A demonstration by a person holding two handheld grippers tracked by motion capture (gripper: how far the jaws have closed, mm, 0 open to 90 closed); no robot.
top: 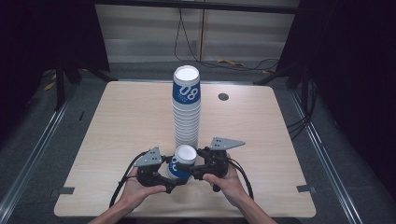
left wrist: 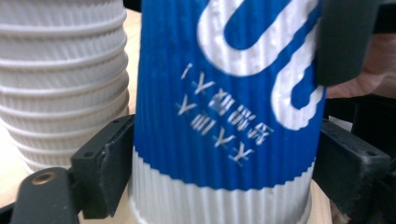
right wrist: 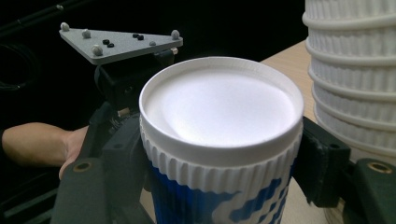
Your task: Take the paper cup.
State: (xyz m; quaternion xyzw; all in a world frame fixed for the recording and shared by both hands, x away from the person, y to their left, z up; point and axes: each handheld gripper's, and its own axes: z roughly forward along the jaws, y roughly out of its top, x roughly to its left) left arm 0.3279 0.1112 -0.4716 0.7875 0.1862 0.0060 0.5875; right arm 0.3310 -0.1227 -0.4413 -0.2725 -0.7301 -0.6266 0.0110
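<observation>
Single blue-and-white paper cup (top: 182, 163) — inverted, near the table's (top: 116, 121) front edge, just before a tall stack of inverted cups (top: 187, 107) at centre. Left gripper (top: 169, 173) and right gripper (top: 187, 167) — jaws of each closed against the cup's ribbed sides, from opposite directions.

The cup stack (top: 187, 107) stands just behind the single cup (top: 182, 163), blocking the way forward. Both tongs crowd that cup's sides. The bench (top: 116, 116) lies open left and right.
</observation>
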